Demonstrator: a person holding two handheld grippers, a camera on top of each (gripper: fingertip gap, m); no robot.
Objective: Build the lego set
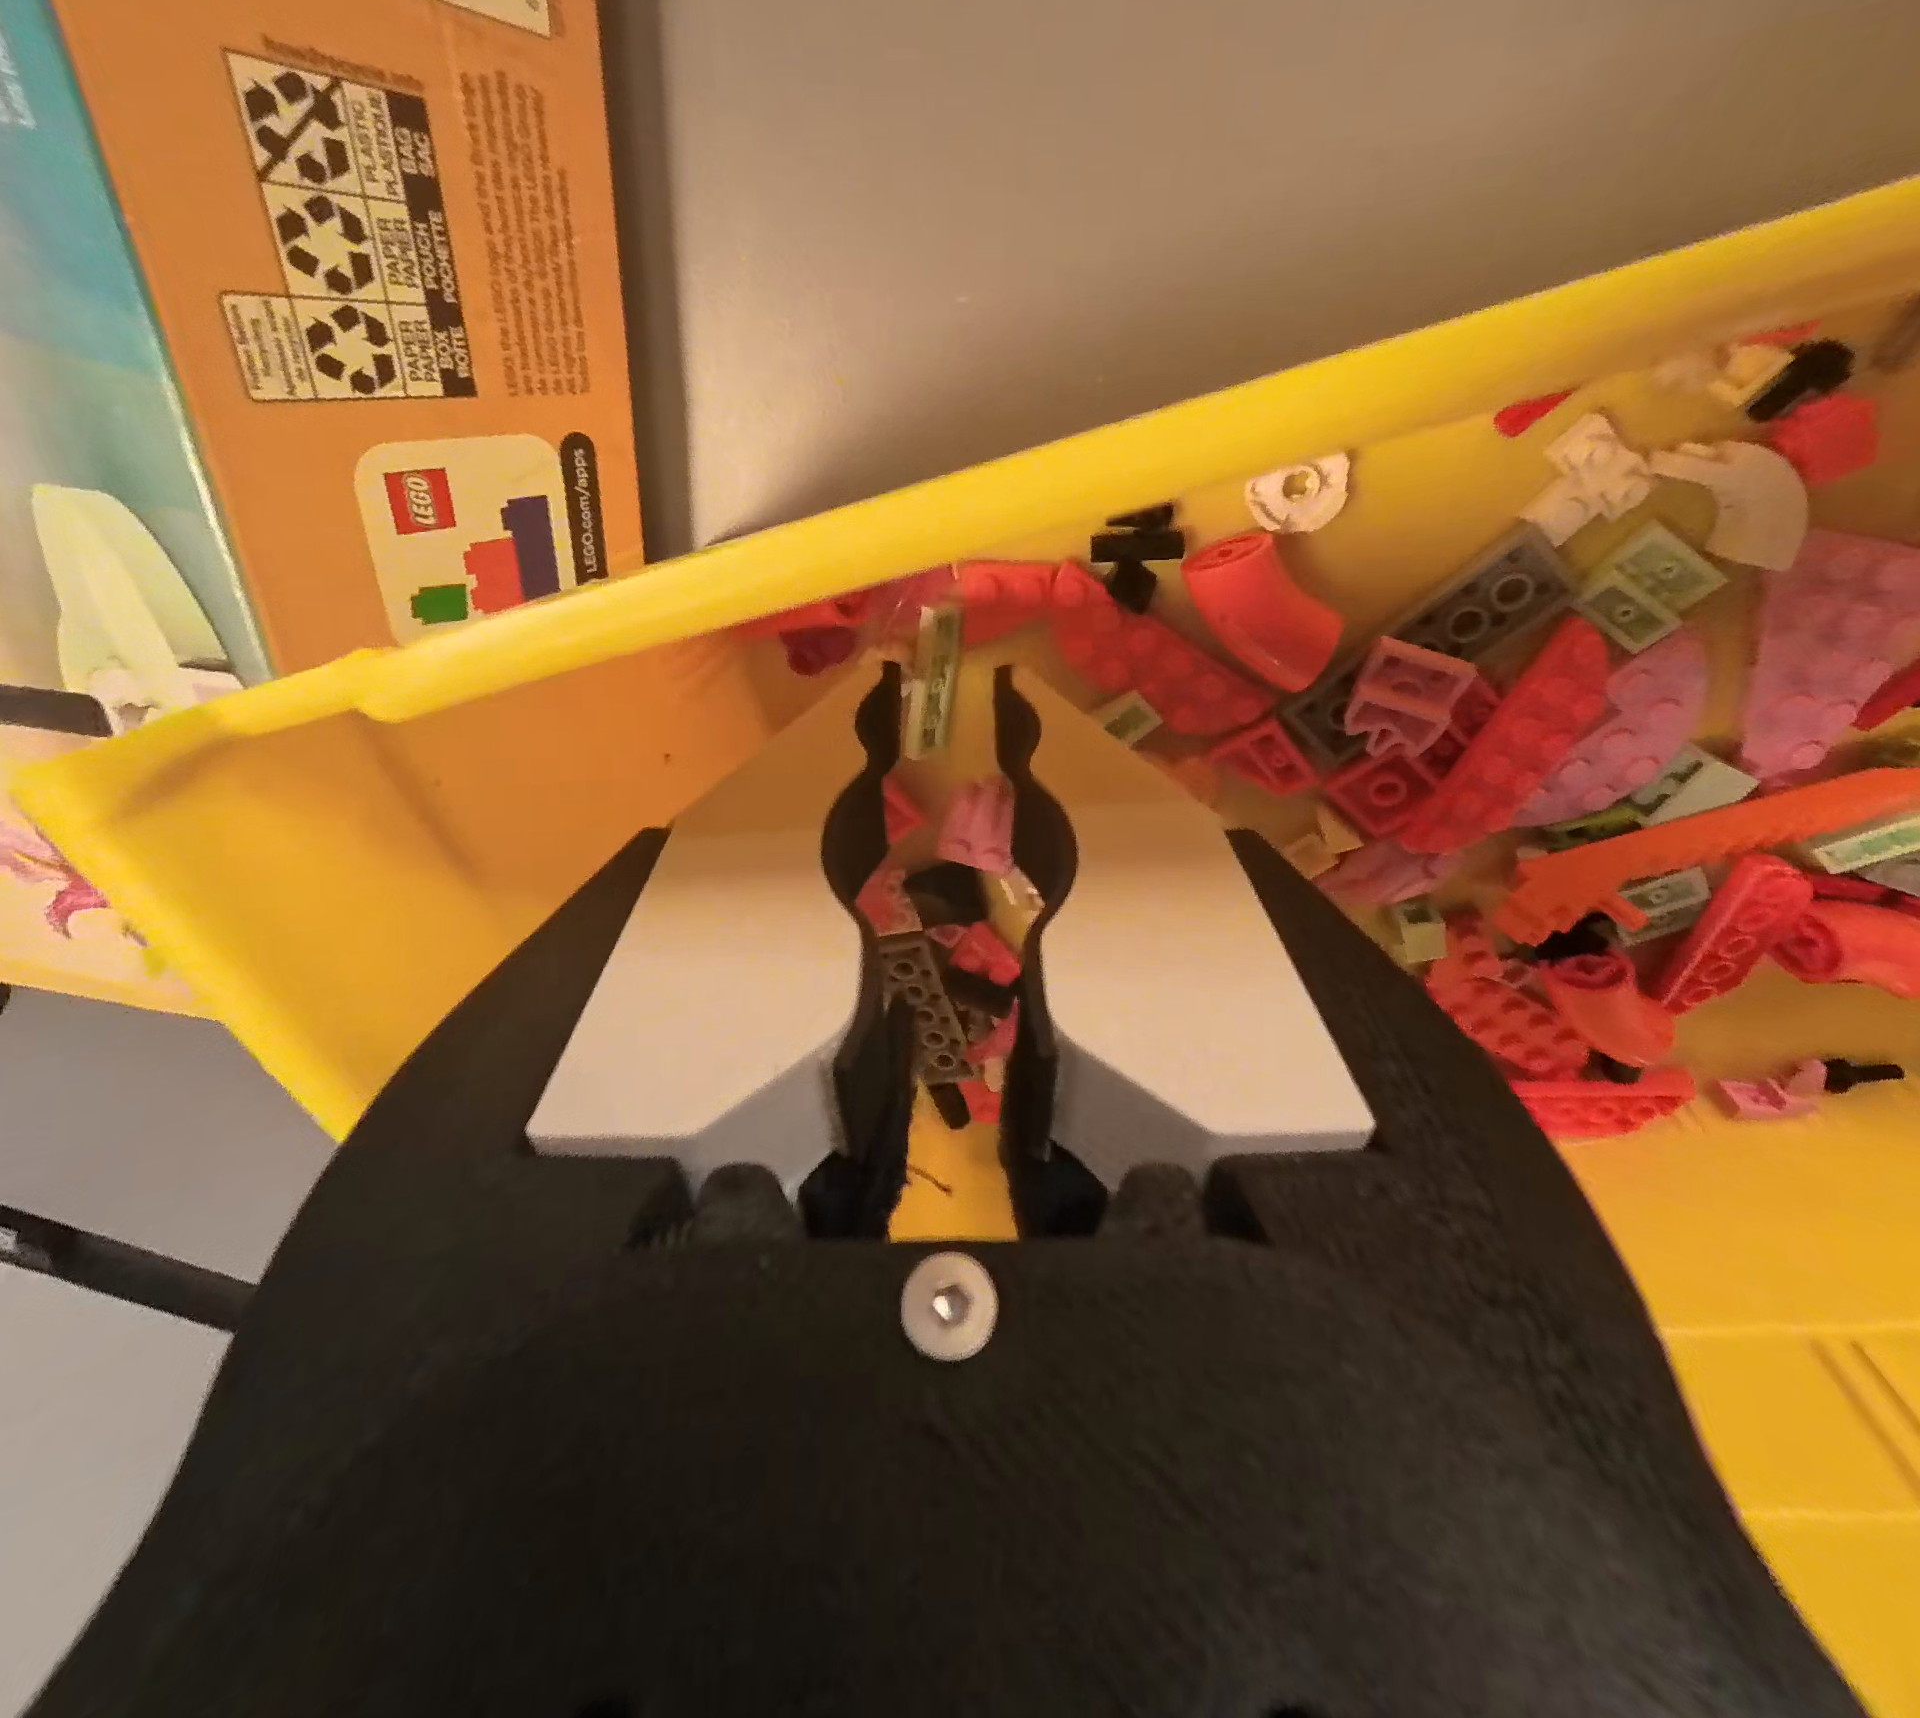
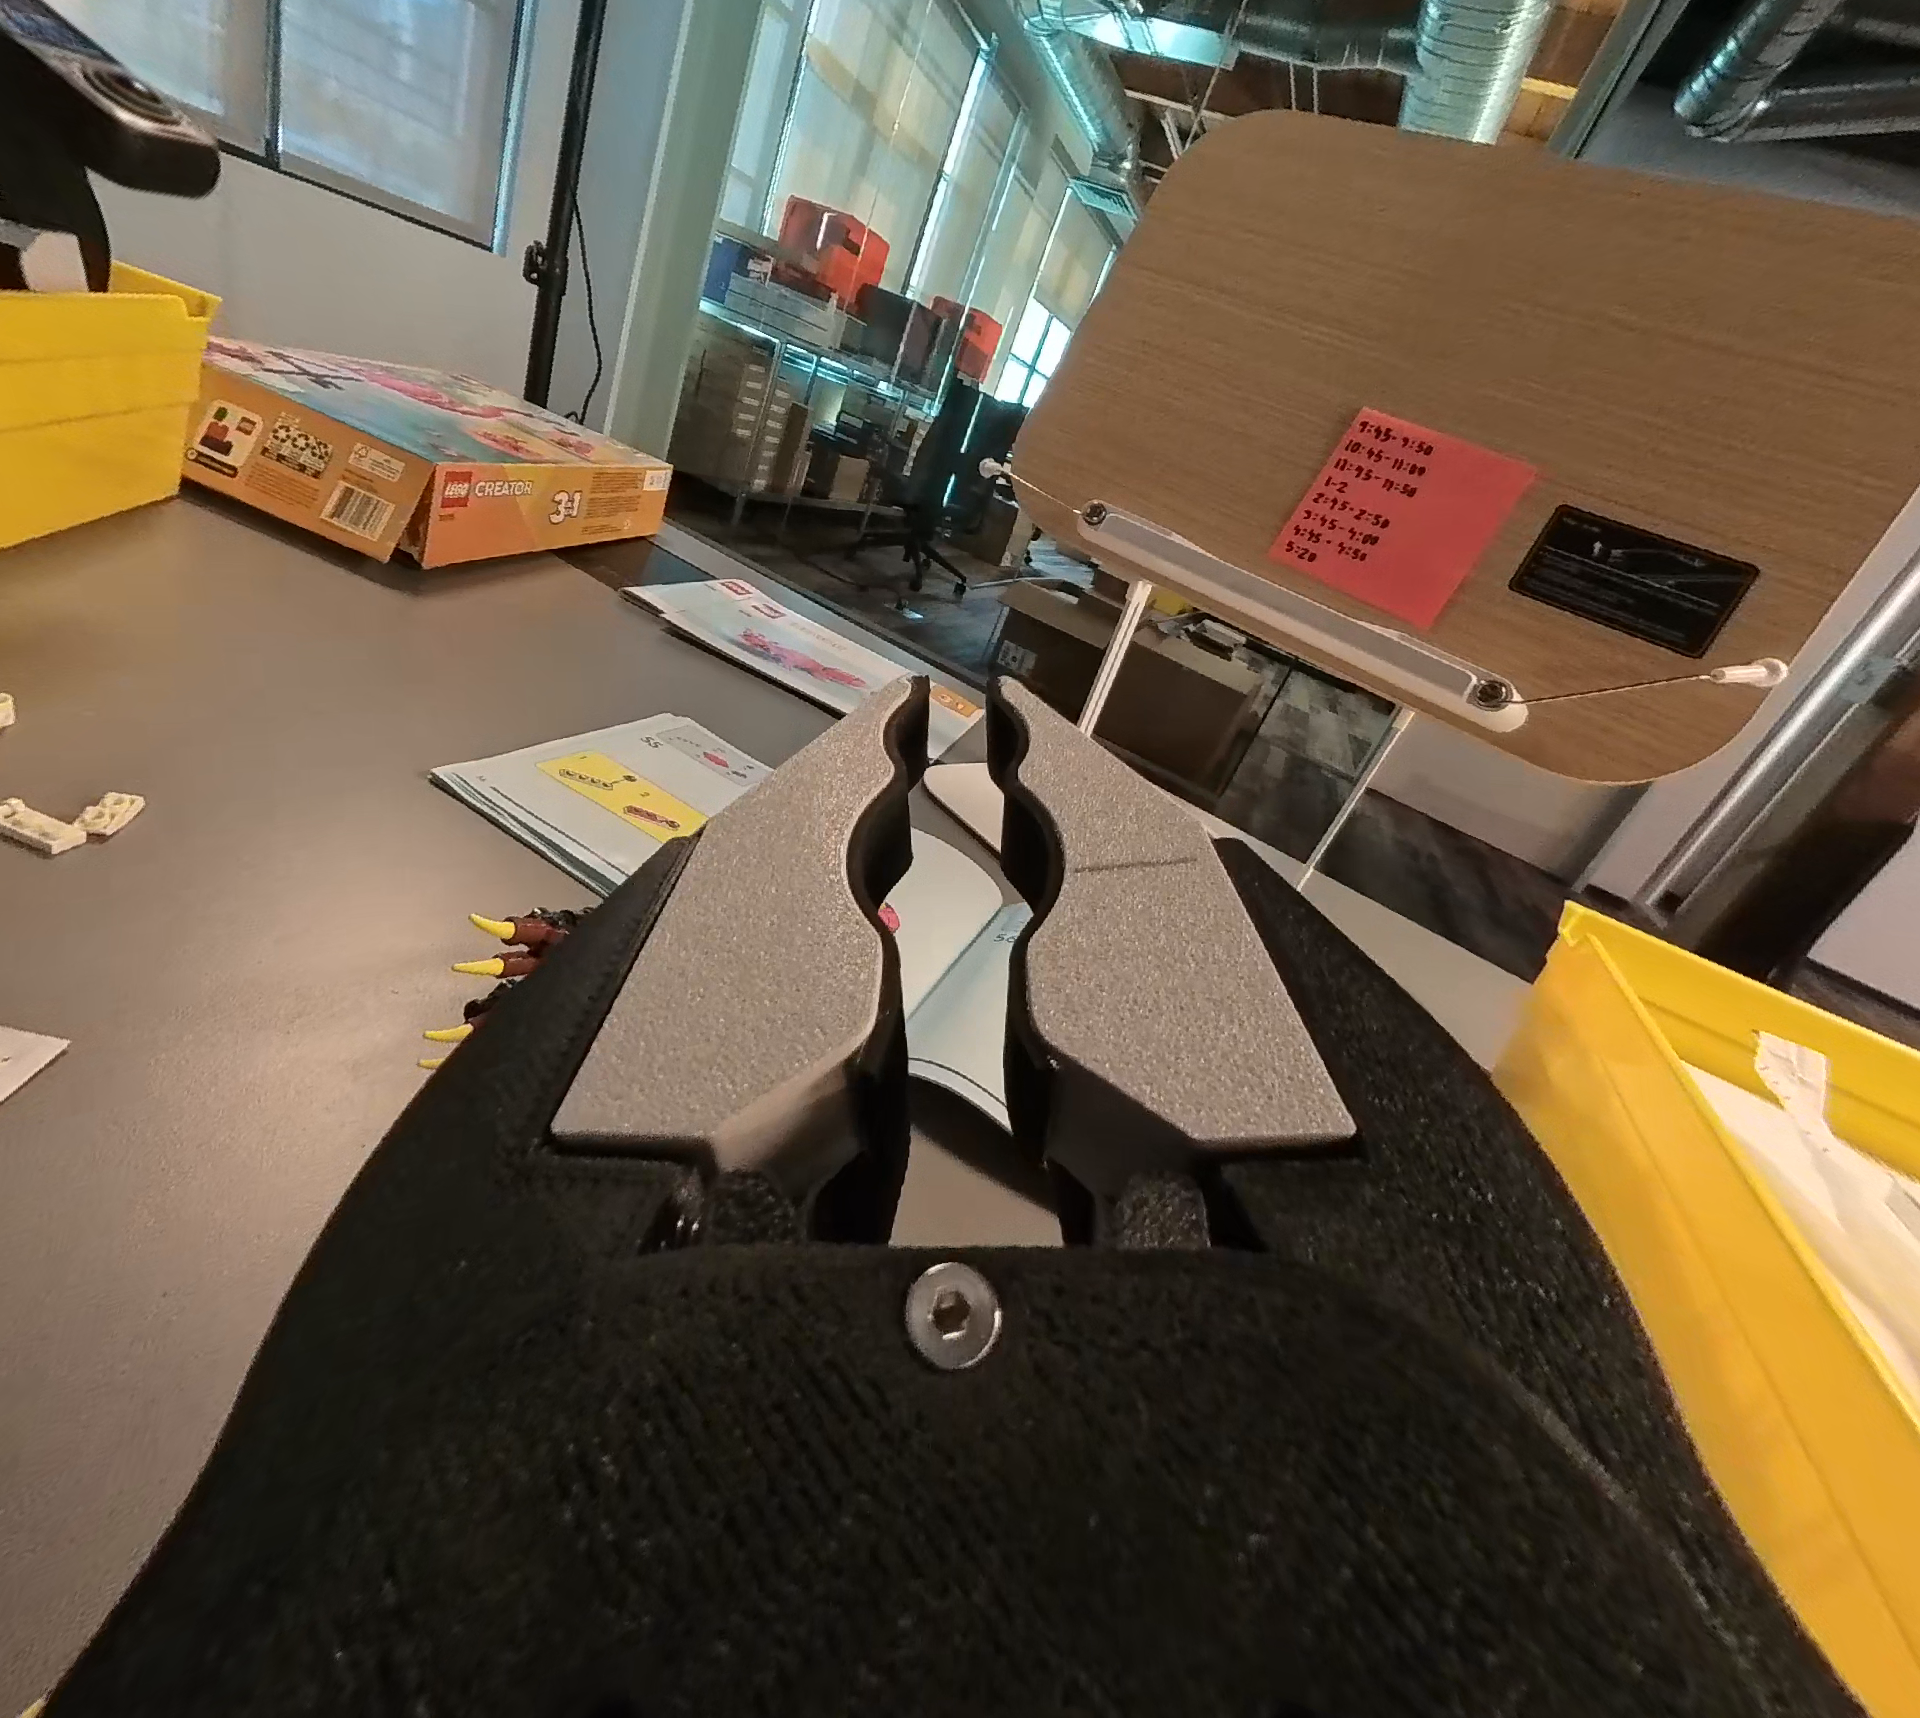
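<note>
Left gripper (image 1: 940,681): lowered into yellow bin (image 1: 935,515) of mixed bricks; pale green plate (image 1: 932,681) stood between parted jaws, not seen clamped. Right gripper (image 2: 954,692): held above table (image 2: 260,733), jaws slightly parted, nothing grasped.

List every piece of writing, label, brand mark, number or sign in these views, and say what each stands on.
I do not copy wording, so here are the things that bear it:
Orange cardboard box: brand mark, printed panels, barcode label.
Pink sticky note on the wooden board: handwritten lines.
Black plate on that board: print too small to read.
Open booklet on the grey table: page number, diagrams.
Second booklet: small logo marks.
</note>
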